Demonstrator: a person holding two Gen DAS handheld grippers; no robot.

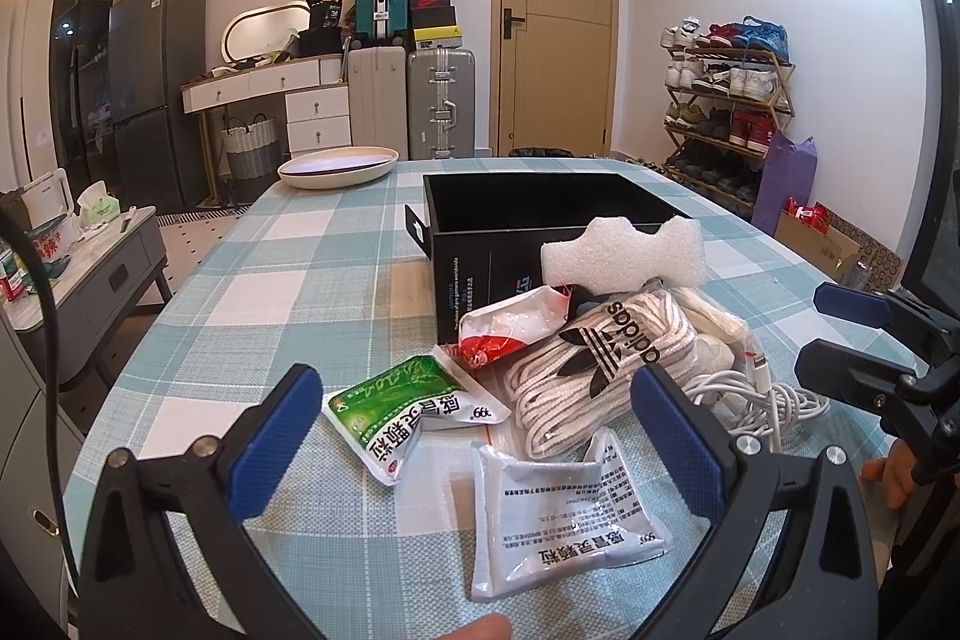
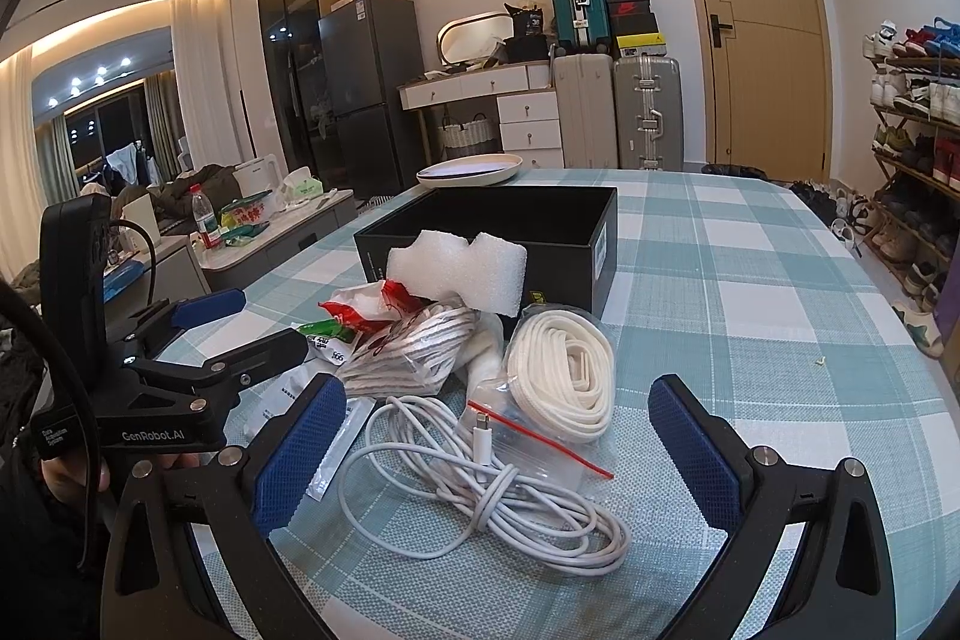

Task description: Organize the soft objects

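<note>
Here, both claws hang over the checked tablecloth (image 2: pixel 750 268), each spread wide and holding nothing. Soft items sit heaped just in front of the open black box (image 2: pixel 498 220), which looks empty from what shows of it. Left gripper (image 1: pixel 480 436): a white sachet (image 1: pixel 564 514) lies between its fingers, flat, long axis running across the gap; a green sachet (image 1: pixel 396 406) sits just beside the left finger, and the adidas lace bag (image 1: pixel 600 358) a little ahead. Right gripper (image 2: pixel 498 454): the coiled white cable (image 2: pixel 480 496) lies directly between its fingers, loops stretched roughly left to right; the bagged cream laces (image 2: pixel 564 376) lie just beyond. Foam block (image 2: pixel 456 274) leans against the box's near wall. Judgement: nothing boxed yet; each arm is nearest its own item, and the box lies straight ahead past the heap, so any carry must lift over it.
</note>
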